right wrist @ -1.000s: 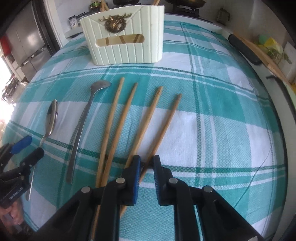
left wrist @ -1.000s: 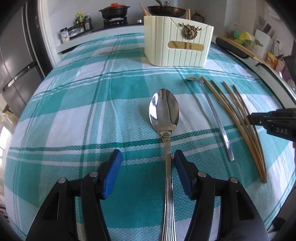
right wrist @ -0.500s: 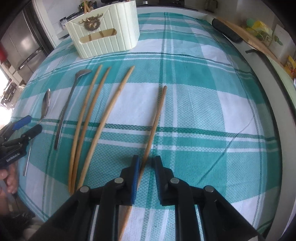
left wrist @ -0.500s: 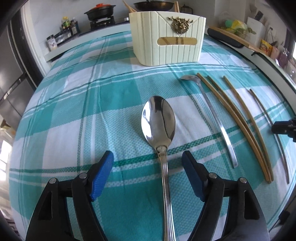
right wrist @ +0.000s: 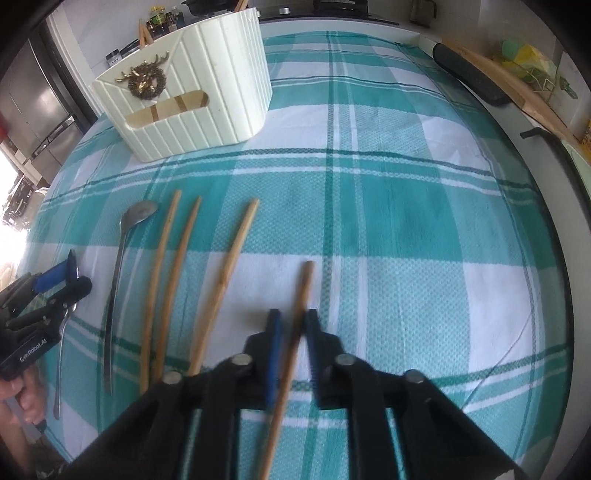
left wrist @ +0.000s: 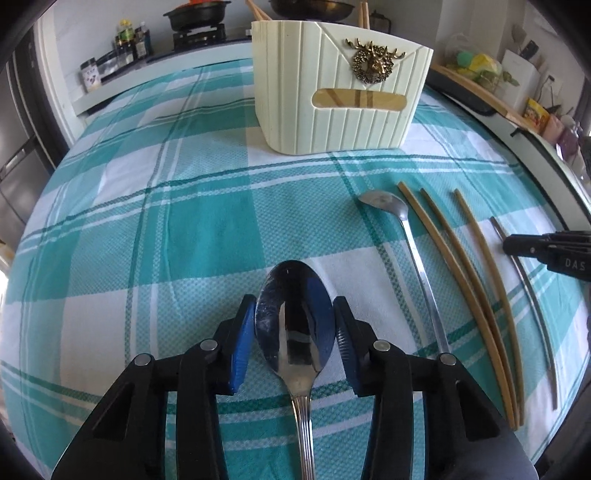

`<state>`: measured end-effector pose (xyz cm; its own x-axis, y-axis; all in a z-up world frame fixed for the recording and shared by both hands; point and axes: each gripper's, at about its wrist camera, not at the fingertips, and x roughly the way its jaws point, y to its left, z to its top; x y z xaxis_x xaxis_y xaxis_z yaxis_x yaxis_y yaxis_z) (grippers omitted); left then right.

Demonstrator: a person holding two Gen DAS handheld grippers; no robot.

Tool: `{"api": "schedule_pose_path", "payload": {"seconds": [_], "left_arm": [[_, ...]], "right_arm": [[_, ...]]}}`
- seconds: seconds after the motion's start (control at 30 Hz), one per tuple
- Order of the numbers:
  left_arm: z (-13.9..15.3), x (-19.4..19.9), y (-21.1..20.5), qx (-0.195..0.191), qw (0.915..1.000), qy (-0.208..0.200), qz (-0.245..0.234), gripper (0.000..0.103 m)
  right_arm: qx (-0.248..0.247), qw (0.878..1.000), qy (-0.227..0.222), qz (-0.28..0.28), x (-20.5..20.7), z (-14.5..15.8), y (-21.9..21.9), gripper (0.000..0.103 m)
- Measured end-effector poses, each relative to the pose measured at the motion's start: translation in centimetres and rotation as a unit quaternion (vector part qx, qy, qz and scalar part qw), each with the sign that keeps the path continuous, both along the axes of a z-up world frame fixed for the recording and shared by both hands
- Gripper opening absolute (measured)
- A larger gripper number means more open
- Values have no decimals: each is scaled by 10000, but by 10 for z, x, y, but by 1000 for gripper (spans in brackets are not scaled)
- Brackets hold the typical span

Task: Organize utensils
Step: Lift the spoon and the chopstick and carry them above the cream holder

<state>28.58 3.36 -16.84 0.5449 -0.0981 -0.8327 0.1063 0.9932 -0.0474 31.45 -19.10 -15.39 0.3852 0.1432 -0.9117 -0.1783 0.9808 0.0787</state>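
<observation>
Teal plaid cloth (left wrist: pixel 207 206) covers the counter, stove (left wrist: pixel 195 26) behind; left gripper (left wrist: pixel 295 339) closing around the big spoon (left wrist: pixel 295 325), while only the right view shows the right gripper (right wrist: pixel 291 343) clamped on a chopstick (right wrist: pixel 299 302) near the cream caddy (right wrist: pixel 192 103).

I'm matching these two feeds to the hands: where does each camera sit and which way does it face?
Left wrist: on the left gripper, angled down at the large spoon between its closing pads; own black fingers show.
Right wrist: on the right gripper, angled down along the chopstick it clamps; the other gripper and fingers of a hand show at left.
Shared: cream utensil holder, small spoon, three loose chopsticks, checked tablecloth.
</observation>
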Motion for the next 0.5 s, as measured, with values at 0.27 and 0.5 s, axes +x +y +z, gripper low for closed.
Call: {"api": "schedule_pose_path", "payload": {"seconds": [0.27,0.5], "left_arm": [[30,-10,9,-331,9988,-347,112,42],[85,-36,18,-503,9935,-1010,132,42]], "right_arm": [[503,9976,-483,46,-8,29,-8,6],[756,9882,-1330,87,-41,91,-22,6]]}}
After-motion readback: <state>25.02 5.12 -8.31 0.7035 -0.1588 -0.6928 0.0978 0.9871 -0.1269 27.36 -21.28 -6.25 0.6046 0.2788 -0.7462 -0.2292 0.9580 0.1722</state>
